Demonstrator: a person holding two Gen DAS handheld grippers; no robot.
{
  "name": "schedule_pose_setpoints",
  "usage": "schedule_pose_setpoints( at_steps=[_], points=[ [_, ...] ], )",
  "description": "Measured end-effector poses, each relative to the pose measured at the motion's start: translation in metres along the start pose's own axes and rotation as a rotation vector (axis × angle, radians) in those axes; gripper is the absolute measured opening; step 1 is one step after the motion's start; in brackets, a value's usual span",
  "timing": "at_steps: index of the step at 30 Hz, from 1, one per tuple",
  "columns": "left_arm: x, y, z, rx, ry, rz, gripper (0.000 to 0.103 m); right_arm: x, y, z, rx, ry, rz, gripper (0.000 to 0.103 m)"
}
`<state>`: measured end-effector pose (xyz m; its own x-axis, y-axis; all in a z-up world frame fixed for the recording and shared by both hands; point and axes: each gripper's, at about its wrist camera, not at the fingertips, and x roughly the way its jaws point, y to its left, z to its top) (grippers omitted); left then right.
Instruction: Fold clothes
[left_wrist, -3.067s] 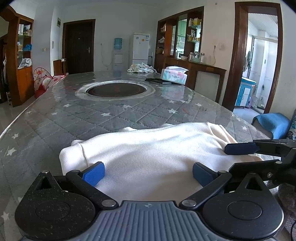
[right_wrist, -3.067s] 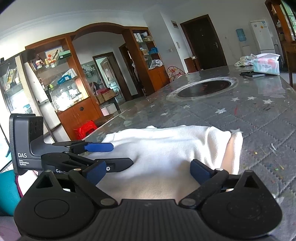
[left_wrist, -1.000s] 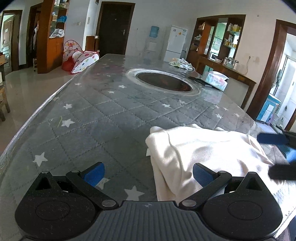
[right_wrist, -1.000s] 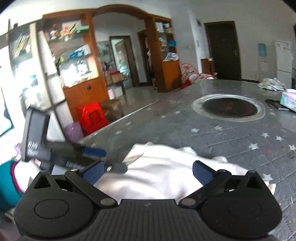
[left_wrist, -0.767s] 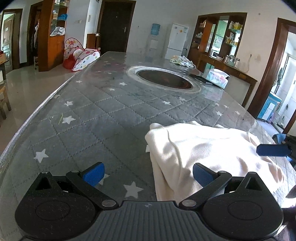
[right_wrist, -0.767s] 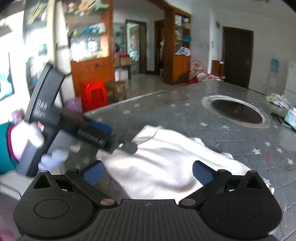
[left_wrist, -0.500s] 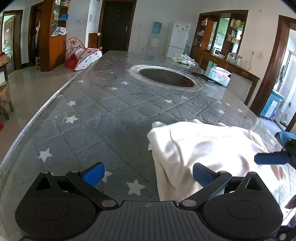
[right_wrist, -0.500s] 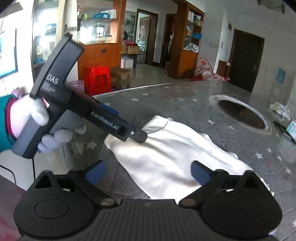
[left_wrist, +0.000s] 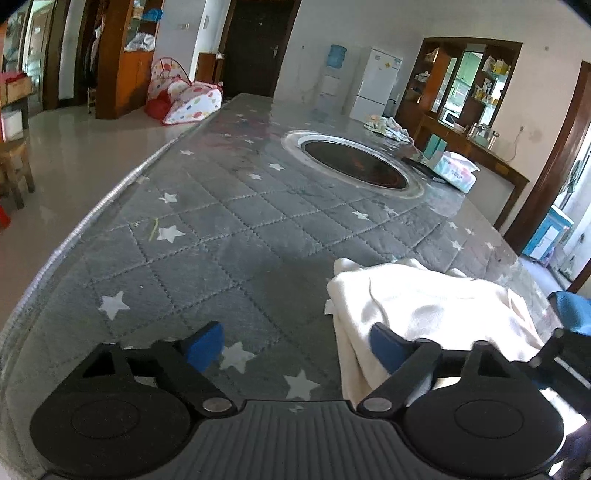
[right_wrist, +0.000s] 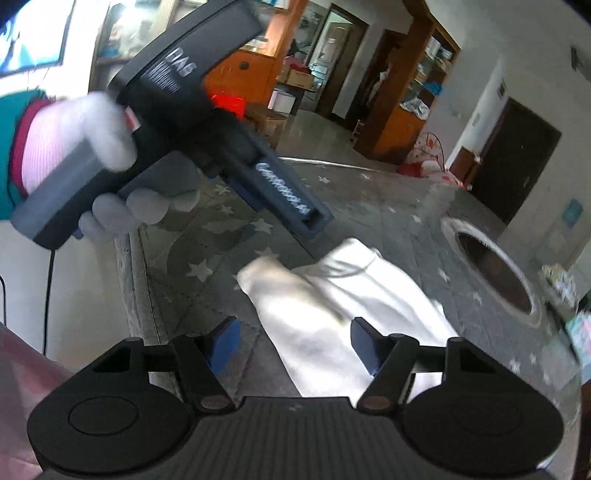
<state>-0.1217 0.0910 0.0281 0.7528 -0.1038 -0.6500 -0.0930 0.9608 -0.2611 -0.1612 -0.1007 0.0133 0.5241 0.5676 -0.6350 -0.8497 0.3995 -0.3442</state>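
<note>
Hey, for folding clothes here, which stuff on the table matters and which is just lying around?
For the job:
- white garment
- left claw, closing
- right claw, closing over the garment

Lying about:
- tissue pack
- crumpled cloth
- round inset in the table

My left gripper (left_wrist: 295, 341) angles downward, jaws closing; my right gripper (right_wrist: 295, 341) is closing too; a gloved hand (right_wrist: 122, 173) grips the left handle.
</note>
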Motion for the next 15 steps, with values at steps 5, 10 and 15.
schedule_pose_setpoints(
  at_steps=[5, 10, 15],
  points=[
    [0.001, 0.003, 0.004, -0.042, 0.019, -0.053, 0.079, 0.011, 0.014, 0.006, -0.095, -0.007, -0.039, 0.061],
    [0.002, 0.006, 0.005, -0.101, 0.047, -0.110, 0.079, 0.021, 0.019, 0.008, -0.118, -0.001, -0.054, 0.043],
    [0.004, 0.014, 0.006, -0.207, 0.081, -0.168, 0.082, 0.016, 0.011, 0.009, -0.041, -0.028, -0.041, 0.021]
  ],
)
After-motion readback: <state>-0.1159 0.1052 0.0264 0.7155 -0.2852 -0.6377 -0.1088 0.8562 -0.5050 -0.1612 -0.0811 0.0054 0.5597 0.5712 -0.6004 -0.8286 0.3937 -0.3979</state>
